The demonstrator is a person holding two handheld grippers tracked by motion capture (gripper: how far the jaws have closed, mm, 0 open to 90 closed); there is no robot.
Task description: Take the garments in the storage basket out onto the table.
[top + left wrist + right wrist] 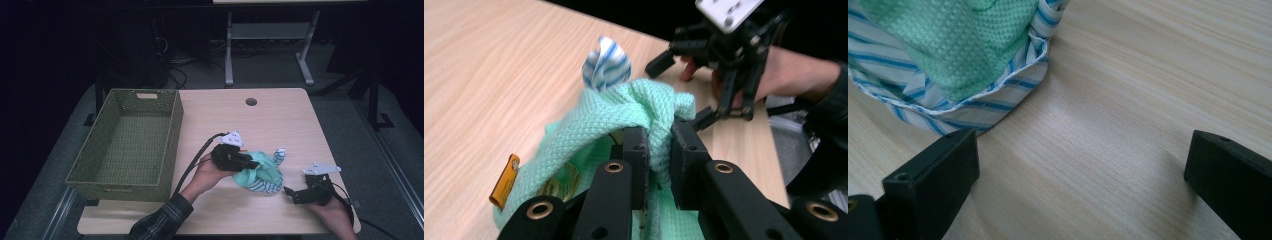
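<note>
A table (280, 120) is carrying a green basket (131, 142) on its left side. Near the front edge, right of the basket, a bunched mint cloth (260, 167) is lying over a striped cloth (267, 186). The left gripper (659, 150) is clenching a fold of the mint cloth. The right gripper (1083, 175) is resting with jaws spread wide just right of the bundle.

Setting: lab or test room. Evidence: 1 light wooden desk (280, 120) with cable hole (251, 102), loose cables (175, 75) on grey floor, metal bench frame (270, 45), dark surroundings
</note>
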